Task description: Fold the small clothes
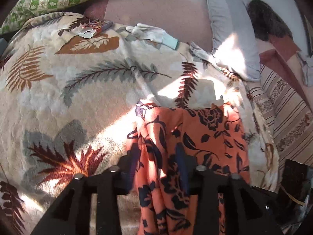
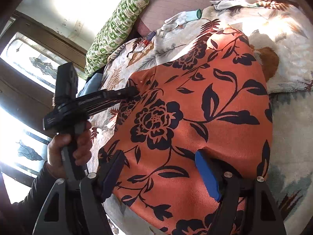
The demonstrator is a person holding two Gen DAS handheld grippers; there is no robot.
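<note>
Step in hand, by judgement: a fold of the garment (image 2: 195,105) is being carried or laid over, with both tools engaged on its edges. The garment is thin orange cloth printed with dark flowers and leaves; it lies on the blanket (image 1: 78,90) toward the blanket's right edge, partly smooth and partly gathered into loose vertical folds where it runs between the left tool's fingers. The left gripper (image 2: 135,93) is clenched on a corner of the garment, seen from the right wrist view with the cloth puckered at its tip. The right gripper (image 2: 162,174) stands with its jaws well apart, the garment's near edge lying between the blue pads (image 2: 207,176); whether the pads press the cloth cannot be told. The next move likely calls for the right tool to close on the near edge, then for both to draw the cloth flat and bring edge to edge. A glove (image 1: 154,34) and a small box (image 1: 95,27) lie near the blanket's far edge.
</note>
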